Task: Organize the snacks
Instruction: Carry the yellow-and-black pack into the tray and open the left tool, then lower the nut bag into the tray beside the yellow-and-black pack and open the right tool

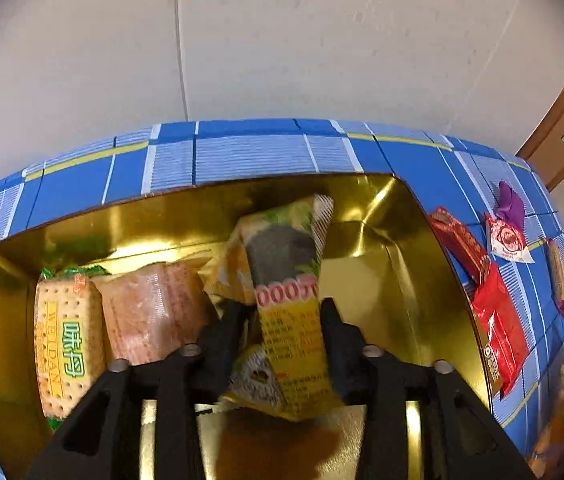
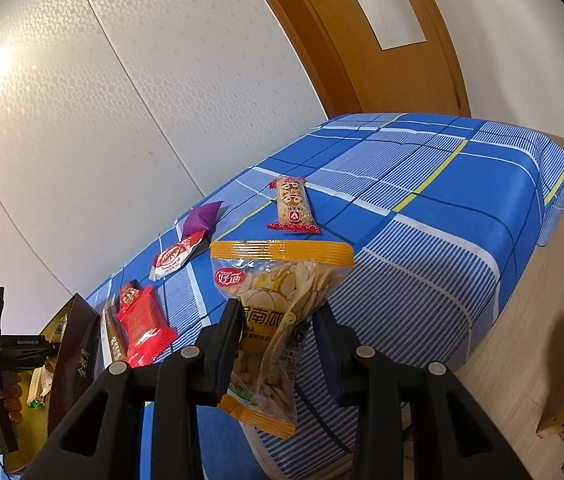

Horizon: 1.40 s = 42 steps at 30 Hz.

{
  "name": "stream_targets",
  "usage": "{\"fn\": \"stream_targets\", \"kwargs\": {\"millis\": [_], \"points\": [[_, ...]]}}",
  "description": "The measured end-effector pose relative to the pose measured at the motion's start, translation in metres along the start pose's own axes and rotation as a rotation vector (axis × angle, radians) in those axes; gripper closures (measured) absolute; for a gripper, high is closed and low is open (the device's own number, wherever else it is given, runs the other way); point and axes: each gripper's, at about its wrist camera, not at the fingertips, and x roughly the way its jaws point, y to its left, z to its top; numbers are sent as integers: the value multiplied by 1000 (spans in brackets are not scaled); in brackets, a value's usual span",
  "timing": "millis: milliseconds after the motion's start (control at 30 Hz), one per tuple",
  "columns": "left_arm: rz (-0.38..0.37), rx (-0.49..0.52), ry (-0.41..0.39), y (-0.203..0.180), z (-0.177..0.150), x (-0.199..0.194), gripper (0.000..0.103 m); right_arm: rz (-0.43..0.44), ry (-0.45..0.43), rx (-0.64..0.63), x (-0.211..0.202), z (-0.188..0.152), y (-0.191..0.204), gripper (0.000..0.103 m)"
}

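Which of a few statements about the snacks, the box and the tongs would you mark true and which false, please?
1. The right tongs grip a clear snack bag with orange bands. True.
2. The box is lined in silver. False: its lining is gold.
3. A purple wrapper lies on the blue plaid cloth. True.
4. The green-lettered cracker pack lies outside the box. False: it lies inside, at the left.
5. A yellow packet stands between the fingers of the left tongs, inside the box. True.
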Motion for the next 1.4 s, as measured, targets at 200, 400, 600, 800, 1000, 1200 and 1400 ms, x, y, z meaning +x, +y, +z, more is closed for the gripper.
{"fn": "stream_targets", "kwargs": {"millis": [200,400,600,800,1000,1200,1400], "points": [[-15,9,-44,-3,-11,-17,31,-5,-2,8,0,1,0,66],[-11,17,-46,-12,-17,-23,58,-11,-3,3,0,0,1,66],[6,-33,-27,-4,-11,-14,59,-2,-1,0,0,0,0,66],[12,-49,-77,1,-25,-37,24,7,-3,-8,0,1,0,66],[13,9,-60,-6,-51,-54,22,16,8,-52,1,-3,8,66],[-30,102,-57,-14,-79,-73,22,29,9,-116,-2,-9,24,66],[-38,136,-80,-9,-96,-88,19,25,33,-193,-8,-14,49,66]]}}
